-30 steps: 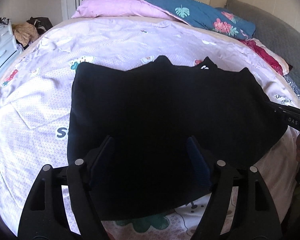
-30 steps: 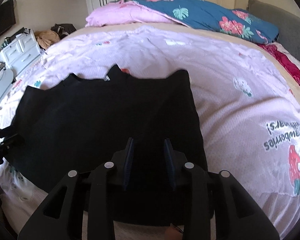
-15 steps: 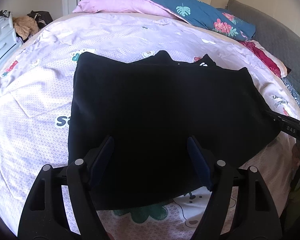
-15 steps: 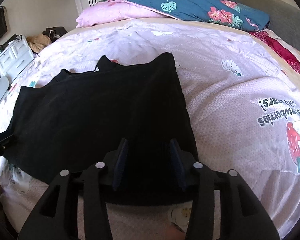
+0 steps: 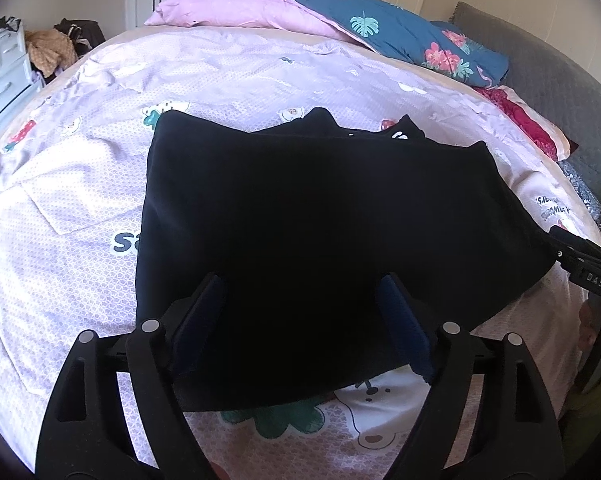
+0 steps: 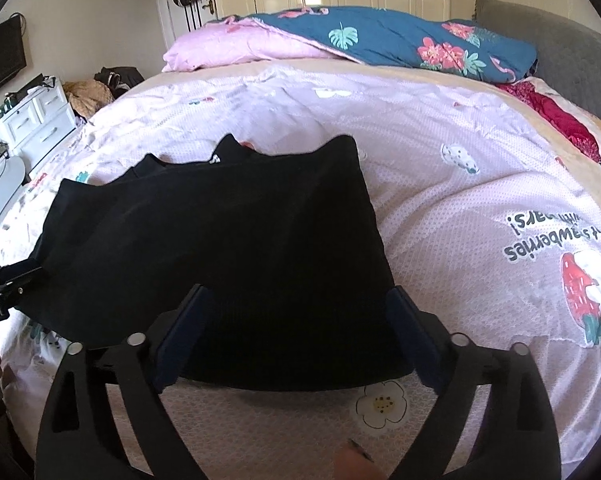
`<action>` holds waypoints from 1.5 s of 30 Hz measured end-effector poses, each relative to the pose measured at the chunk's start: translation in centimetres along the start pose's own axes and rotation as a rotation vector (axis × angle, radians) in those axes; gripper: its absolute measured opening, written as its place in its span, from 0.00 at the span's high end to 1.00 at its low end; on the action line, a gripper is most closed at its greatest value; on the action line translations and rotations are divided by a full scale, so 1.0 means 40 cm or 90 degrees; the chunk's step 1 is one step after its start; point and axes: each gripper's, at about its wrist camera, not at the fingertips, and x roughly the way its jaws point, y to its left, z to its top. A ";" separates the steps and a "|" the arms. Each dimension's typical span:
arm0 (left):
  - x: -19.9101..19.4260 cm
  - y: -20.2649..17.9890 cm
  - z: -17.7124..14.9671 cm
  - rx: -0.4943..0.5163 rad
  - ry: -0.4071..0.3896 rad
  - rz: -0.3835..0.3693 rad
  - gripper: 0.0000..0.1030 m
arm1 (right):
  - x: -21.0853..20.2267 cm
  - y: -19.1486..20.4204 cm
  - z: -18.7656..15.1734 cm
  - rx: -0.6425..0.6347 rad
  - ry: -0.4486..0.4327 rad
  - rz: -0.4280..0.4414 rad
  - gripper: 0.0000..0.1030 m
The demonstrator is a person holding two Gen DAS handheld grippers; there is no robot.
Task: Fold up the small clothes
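Note:
A black garment (image 5: 320,220) lies flat on the pink printed bedspread (image 5: 80,184), folded over with its collar at the far edge. It also shows in the right wrist view (image 6: 228,240). My left gripper (image 5: 302,292) is open over the garment's near left part, holding nothing. My right gripper (image 6: 298,304) is open over the garment's near right corner, holding nothing. The right gripper's tip shows at the right edge of the left wrist view (image 5: 580,256). The left gripper's tip shows at the left edge of the right wrist view (image 6: 4,284).
A pink pillow (image 6: 240,46) and a teal floral quilt (image 6: 400,40) lie at the head of the bed. A grey headboard (image 6: 552,40) stands at the right. White drawers (image 6: 36,116) and a clothes pile (image 6: 88,94) are at the left.
My right gripper has opened wide and drawn back to the garment's near edge. My left gripper has stayed open, almost in place.

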 end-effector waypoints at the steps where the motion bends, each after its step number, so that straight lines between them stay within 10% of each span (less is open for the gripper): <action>1: -0.003 0.000 0.000 0.000 -0.001 0.000 0.25 | -0.004 0.000 0.001 0.000 -0.005 0.001 0.07; 12: -0.024 -0.014 0.008 0.010 -0.013 0.010 0.09 | -0.024 0.001 0.002 0.002 -0.021 -0.001 0.04; 45: -0.120 -0.045 0.030 0.020 -0.064 0.008 0.09 | -0.116 0.075 0.010 -0.026 -0.081 0.001 0.04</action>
